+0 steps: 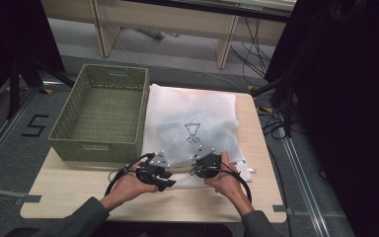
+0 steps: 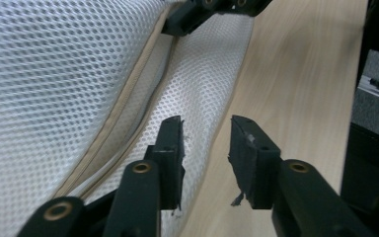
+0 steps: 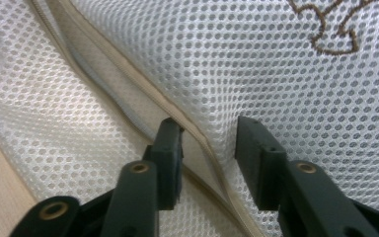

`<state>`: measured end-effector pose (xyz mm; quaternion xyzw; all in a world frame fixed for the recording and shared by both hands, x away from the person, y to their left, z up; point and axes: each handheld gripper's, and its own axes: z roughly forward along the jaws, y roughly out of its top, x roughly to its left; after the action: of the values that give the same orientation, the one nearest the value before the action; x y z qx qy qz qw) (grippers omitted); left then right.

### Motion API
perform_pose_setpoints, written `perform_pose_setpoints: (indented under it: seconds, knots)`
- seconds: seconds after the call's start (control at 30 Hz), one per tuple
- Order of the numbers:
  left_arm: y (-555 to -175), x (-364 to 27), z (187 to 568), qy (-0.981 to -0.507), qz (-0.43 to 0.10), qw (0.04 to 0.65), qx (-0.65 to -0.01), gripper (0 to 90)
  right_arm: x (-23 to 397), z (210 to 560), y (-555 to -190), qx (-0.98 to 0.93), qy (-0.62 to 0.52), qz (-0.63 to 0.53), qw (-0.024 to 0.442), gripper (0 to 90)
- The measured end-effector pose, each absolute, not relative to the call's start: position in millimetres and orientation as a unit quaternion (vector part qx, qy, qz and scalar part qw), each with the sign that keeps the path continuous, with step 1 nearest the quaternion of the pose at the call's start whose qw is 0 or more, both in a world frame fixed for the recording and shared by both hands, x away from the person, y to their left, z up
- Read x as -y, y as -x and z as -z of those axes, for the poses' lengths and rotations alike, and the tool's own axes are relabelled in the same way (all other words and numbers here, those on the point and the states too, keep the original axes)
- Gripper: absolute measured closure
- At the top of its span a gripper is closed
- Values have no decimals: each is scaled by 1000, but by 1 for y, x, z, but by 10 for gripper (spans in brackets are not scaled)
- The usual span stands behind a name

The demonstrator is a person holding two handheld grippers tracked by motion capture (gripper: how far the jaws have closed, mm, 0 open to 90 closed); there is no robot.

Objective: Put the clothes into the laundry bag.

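Note:
A white mesh laundry bag (image 1: 192, 113) with a brown stitched emblem (image 1: 193, 131) lies on the wooden table (image 1: 69, 190). My left gripper (image 1: 168, 183) sits at the bag's near left edge, my right gripper (image 1: 198, 169) at its near right. In the left gripper view the left gripper (image 2: 206, 129) is open, jaws apart over a fold of mesh (image 2: 54, 74) beside a beige zipper seam (image 2: 128, 94); the other gripper's tip (image 2: 212, 10) shows at the top. In the right gripper view the right gripper (image 3: 208, 129) is open, straddling the zipper seam (image 3: 143, 94) without pressing on it.
A green woven basket (image 1: 96, 148) stands left of the bag, touching its side. Bare table runs along the near edge and to the right of the bag. Desk legs and cables lie on the floor beyond the table, dark curtains at both sides.

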<state>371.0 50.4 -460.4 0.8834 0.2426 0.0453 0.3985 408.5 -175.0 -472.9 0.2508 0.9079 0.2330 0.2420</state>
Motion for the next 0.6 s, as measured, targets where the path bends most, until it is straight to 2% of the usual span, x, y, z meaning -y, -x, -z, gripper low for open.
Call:
perform_pose_setpoints:
  seconds: [0.1, 0.17, 0.23, 0.3, 0.6]
  knots:
    - [-367, -63, 453, -879, -56, 401, -250, 593, 173, 469, -406, -906, -240, -232, 260, 797]
    - [-367, -73, 450, -880, -65, 398, -250, 590, 172, 468, -407, -916, -220, -220, 254, 858]
    - [-366, -82, 449, -876, -66, 399, -262, 590, 172, 469, -407, -919, -222, -212, 248, 866]
    - [-365, -91, 448, -868, -65, 408, -276, 589, 169, 490, -411, -930, -230, -175, 229, 882]
    - [-360, -122, 443, -855, -80, 416, -299, 560, 171, 494, -419, -920, -265, -189, 217, 857]
